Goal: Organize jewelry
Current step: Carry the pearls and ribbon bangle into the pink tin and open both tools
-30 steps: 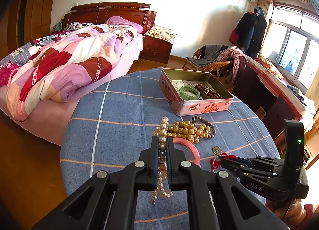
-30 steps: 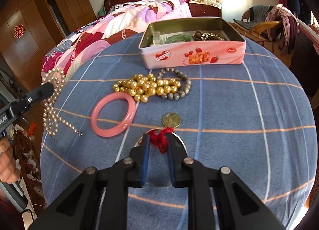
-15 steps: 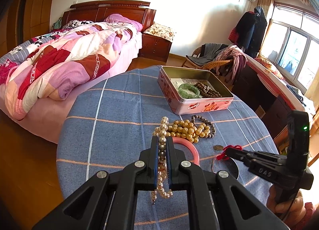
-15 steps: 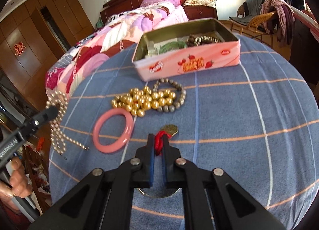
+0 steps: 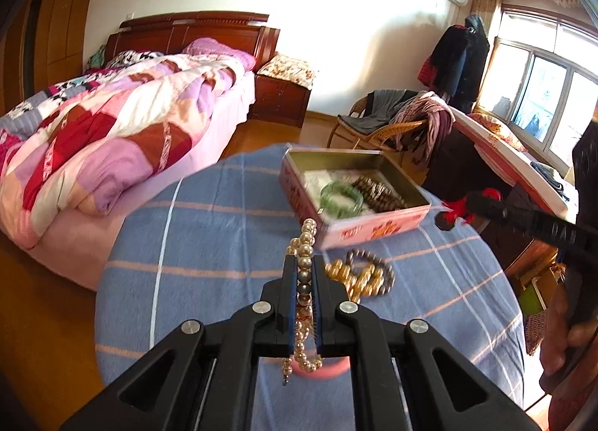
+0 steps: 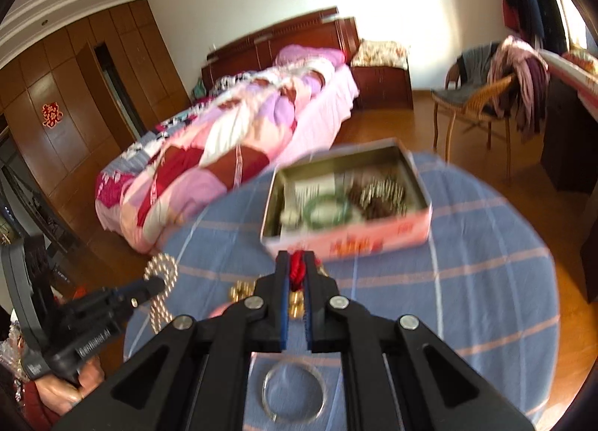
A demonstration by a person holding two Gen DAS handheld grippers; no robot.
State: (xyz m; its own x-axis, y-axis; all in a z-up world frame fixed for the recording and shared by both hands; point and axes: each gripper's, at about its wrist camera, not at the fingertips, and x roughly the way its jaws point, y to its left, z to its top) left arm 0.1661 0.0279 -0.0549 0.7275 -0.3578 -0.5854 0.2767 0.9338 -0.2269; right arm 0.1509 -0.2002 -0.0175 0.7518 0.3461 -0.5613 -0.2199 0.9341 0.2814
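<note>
My left gripper (image 5: pixel 305 270) is shut on a pearl necklace (image 5: pixel 304 240), held above the blue checked tablecloth (image 5: pixel 209 244); it also shows in the right wrist view (image 6: pixel 161 274). My right gripper (image 6: pixel 296 262) is shut on the red cord (image 6: pixel 297 269) of a coin pendant, lifted near the pink tin box (image 6: pixel 347 203). In the left wrist view the red cord (image 5: pixel 458 206) and dark coin (image 5: pixel 444 221) hang just right of the tin (image 5: pixel 355 203). The tin holds a green bangle (image 5: pixel 342 197) and brown beads (image 5: pixel 379 193).
Gold beads and a dark bead bracelet (image 5: pixel 364 279) lie on the cloth in front of the tin. A pink bangle (image 5: pixel 329 369) lies under my left gripper. A thin silver bangle (image 6: pixel 293 388) lies under my right gripper. A bed stands to the left, a wicker chair behind.
Both grippers rose and moved toward the tin. The right gripper lifted the red-corded coin off the table, close to the tin's front wall. The left still holds the pearls.
</note>
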